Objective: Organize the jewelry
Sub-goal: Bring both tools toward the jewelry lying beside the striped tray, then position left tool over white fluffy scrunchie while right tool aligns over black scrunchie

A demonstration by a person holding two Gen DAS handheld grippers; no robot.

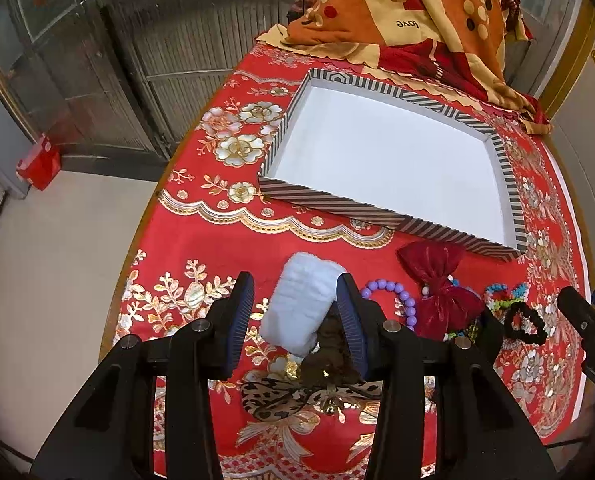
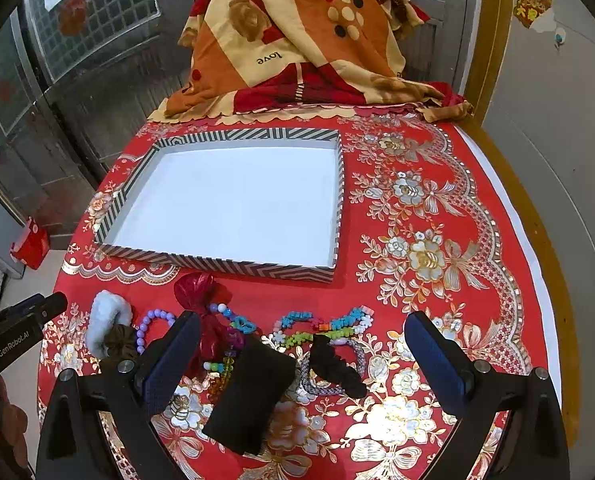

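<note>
A striped box lid with a white inside [image 1: 329, 200] [image 2: 221, 262] lies open on the red tablecloth. Before it lies a row of accessories: a fluffy white scrunchie [image 1: 301, 300] [image 2: 105, 320], a brown scrunchie [image 1: 329, 356] [image 2: 119, 342], a purple bead bracelet [image 1: 397, 292] [image 2: 153, 320], a red velvet bow [image 1: 437, 280] [image 2: 201, 292], coloured bead strands [image 2: 321, 326], a black hair band [image 2: 249, 392] and a black scrunchie [image 2: 337, 368]. My left gripper [image 1: 295, 320] is open around the white scrunchie. My right gripper [image 2: 301, 356] is open wide above the black pieces.
A folded orange and red quilt [image 1: 409, 12] [image 2: 297, 40] lies at the table's far end. A leopard-print bow [image 1: 297, 396] lies under my left gripper. A red bag [image 1: 39, 162] stands on the floor at the left. The table edge runs close on both sides.
</note>
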